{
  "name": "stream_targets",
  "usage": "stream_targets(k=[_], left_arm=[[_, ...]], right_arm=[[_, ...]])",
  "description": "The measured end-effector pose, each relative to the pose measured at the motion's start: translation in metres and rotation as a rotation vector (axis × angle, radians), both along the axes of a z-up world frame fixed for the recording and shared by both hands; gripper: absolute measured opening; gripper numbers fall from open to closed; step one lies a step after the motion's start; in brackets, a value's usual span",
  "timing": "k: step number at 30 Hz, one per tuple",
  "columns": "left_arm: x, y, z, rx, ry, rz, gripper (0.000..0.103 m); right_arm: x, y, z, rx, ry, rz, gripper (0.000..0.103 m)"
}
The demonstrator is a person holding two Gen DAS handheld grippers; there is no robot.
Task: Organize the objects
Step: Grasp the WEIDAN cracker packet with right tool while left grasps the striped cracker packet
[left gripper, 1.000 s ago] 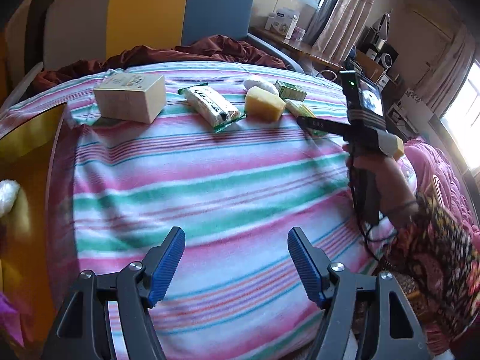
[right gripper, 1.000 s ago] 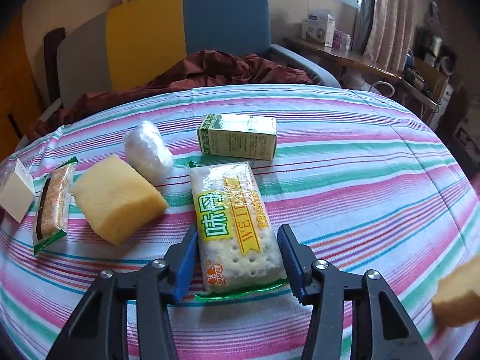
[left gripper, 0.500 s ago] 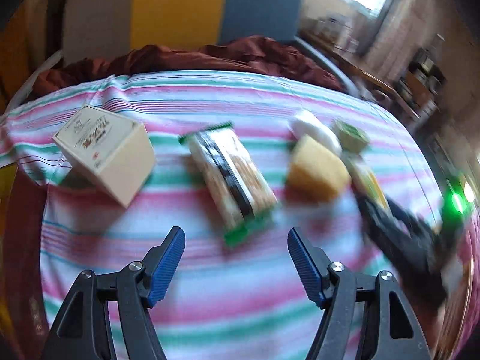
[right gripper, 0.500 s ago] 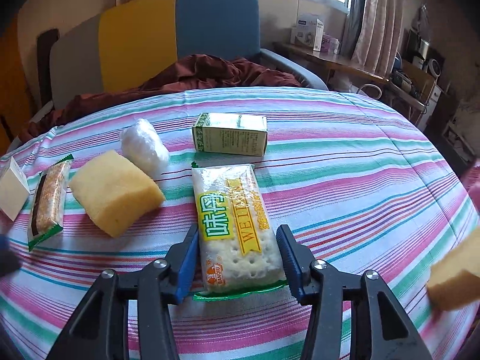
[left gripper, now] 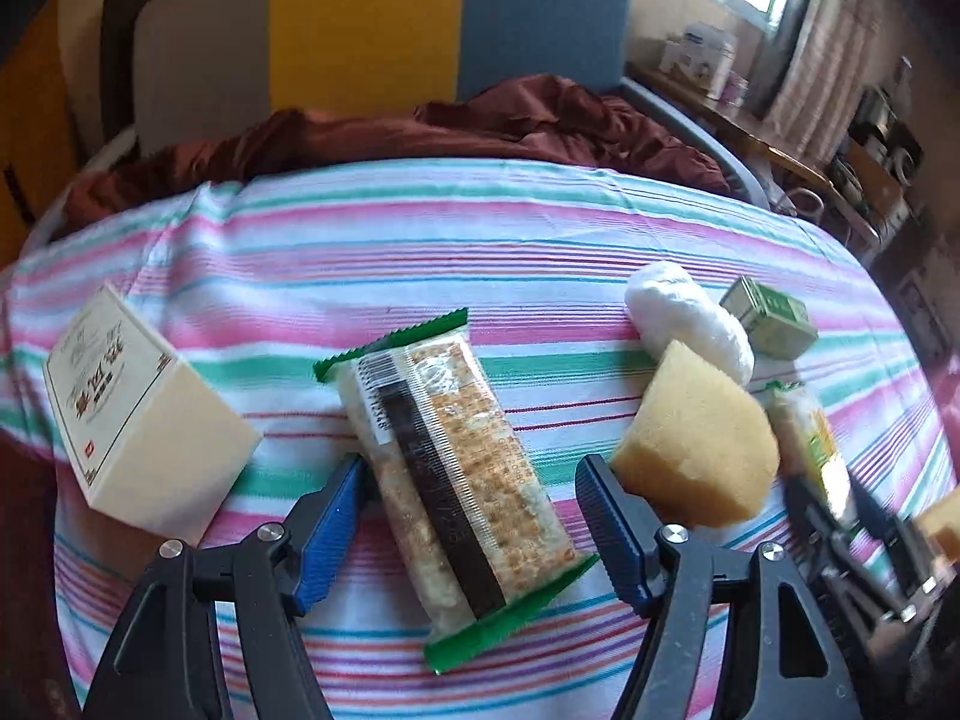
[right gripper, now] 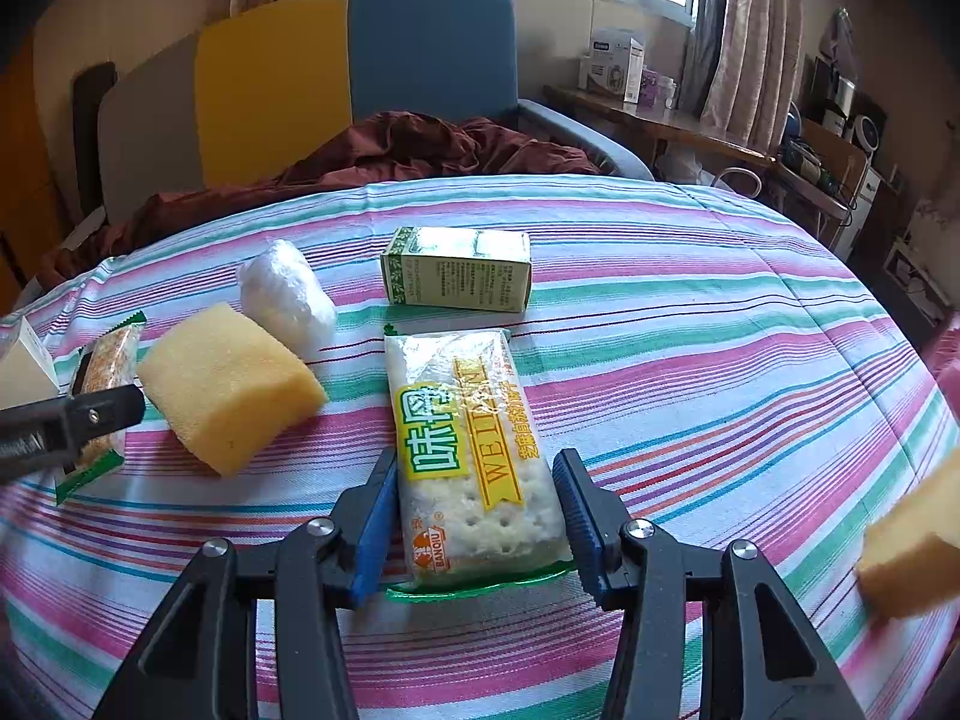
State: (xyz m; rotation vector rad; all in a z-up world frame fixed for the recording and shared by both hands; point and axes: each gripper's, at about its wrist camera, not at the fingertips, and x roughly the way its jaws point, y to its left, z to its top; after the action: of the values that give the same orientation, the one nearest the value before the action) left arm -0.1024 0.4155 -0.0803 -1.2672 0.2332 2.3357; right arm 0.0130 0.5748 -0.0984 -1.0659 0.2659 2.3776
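A green-edged packet of brown crackers (left gripper: 432, 396) lies on the striped bedsheet (left gripper: 480, 240). My left gripper (left gripper: 469, 468) is open and straddles the packet's near half, with a gap at the right pad. My right gripper (right gripper: 475, 459) is shut on a cracker packet with a yellow label (right gripper: 462, 408), which rests flat on the sheet with a pad pressing each long edge. A yellow sponge (right gripper: 228, 384) lies between the two packets. Behind it sit a white wrapped bundle (right gripper: 285, 294) and a small green box (right gripper: 456, 270). A cream box (left gripper: 138, 420) stands left of the brown packet.
A second yellow sponge (right gripper: 918, 552) lies at the right edge of the right wrist view. A maroon blanket (left gripper: 480, 126) is bunched at the far end against a grey, yellow and blue headboard (left gripper: 372, 24). A cluttered desk (right gripper: 660, 114) stands by the window.
My left gripper has swept forward over the bed and now has the brown cracker packet between its open fingers. The right gripper has stayed on the yellow-label packet.
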Motion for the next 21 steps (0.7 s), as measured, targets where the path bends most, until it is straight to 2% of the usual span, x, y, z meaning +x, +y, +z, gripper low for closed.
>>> stream_targets(k=[2, 9, 11, 13, 16, 21], left_arm=[[0.006, 0.0, -0.004, -0.02, 0.058, -0.042, 0.072], [-0.002, 0.005, -0.006, -0.005, 0.061, -0.057, 0.072], [-0.001, 0.002, -0.006, -0.004, 0.075, -0.05, 0.066], [0.0, -0.003, -0.005, 0.005, 0.085, -0.026, 0.046], [0.002, -0.013, -0.003, 0.054, 0.079, -0.028, 0.046], [0.019, -0.017, 0.0, 0.044, 0.109, -0.072, 0.046]], right_arm=[[0.0, 0.0, 0.0, 0.001, 0.0, -0.001, 0.051], [0.0, -0.001, 0.0, 0.01, -0.005, -0.001, 0.051], [0.0, -0.002, 0.001, 0.015, -0.006, -0.001, 0.051], [0.0, -0.003, 0.001, 0.022, -0.007, -0.002, 0.051], [0.0, -0.005, 0.001, 0.033, -0.008, -0.002, 0.051], [0.0, -0.006, 0.001, 0.046, -0.009, -0.004, 0.051]])
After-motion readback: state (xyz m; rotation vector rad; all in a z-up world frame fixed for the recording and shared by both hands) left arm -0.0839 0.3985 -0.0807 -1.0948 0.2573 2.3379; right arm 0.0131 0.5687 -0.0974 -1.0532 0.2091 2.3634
